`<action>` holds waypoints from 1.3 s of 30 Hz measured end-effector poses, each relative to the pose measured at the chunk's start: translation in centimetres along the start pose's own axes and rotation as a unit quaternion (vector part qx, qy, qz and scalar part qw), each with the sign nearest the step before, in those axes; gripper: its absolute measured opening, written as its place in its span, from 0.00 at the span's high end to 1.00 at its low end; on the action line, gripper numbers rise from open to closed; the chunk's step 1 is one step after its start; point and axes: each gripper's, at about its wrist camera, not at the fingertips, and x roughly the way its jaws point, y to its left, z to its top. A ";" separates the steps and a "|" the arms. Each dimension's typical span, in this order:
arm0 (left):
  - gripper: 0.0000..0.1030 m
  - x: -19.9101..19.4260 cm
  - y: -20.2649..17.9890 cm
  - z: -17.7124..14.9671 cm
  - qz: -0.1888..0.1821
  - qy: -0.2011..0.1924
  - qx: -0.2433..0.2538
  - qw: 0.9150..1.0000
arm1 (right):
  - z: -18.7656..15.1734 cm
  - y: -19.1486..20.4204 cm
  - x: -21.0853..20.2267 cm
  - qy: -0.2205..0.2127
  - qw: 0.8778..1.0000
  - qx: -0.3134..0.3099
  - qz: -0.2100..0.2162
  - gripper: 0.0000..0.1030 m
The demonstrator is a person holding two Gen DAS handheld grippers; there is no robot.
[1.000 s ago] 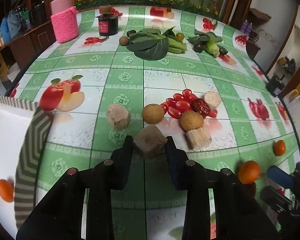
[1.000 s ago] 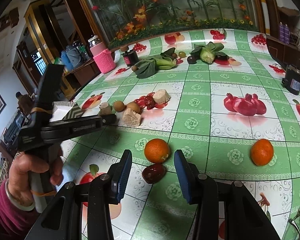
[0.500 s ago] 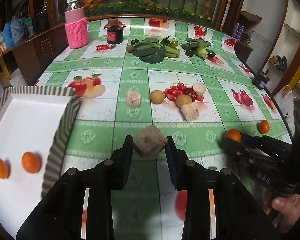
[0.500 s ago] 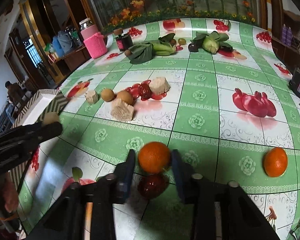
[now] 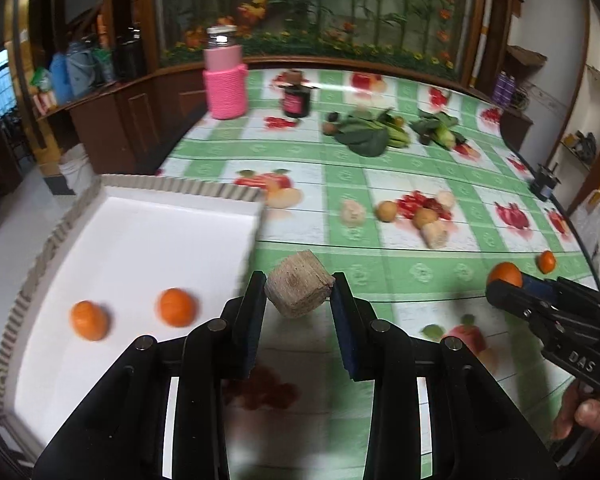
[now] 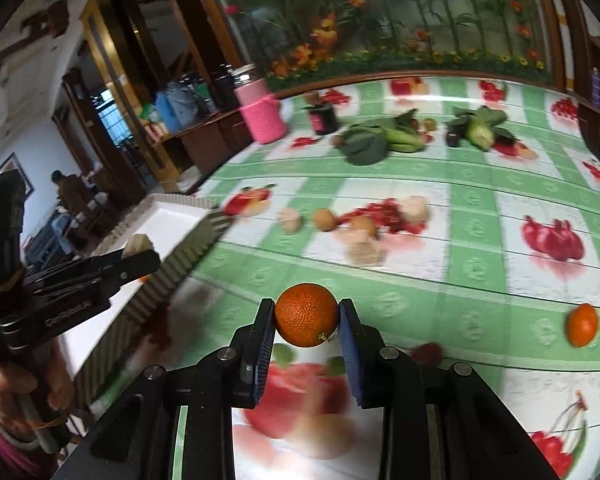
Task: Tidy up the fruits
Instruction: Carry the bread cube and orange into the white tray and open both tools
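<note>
An orange is held tight between the right tongs, lifted above the table. A brown block is gripped in the left tongs, beside the white tray. Only in the left view are two small oranges seen lying in the tray. Only in the right view is a dark red fruit seen on the table behind the tongs, and another orange far to the right. Half a second ago the held orange was still on the table by the red fruit; now it has been raised. The block has been carried closer to the tray.
</note>
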 end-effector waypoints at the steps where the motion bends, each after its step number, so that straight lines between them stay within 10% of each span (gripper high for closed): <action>1: 0.69 -0.2 0.4 -0.2 0.005 -0.002 -0.002 1.000 | 0.0 0.5 0.2 0.002 1.000 -0.003 0.004 0.70; 39: 0.69 -2.7 13.2 -5.6 0.117 0.003 -0.077 0.990 | 0.2 17.4 7.8 0.067 0.982 -0.140 0.106 0.70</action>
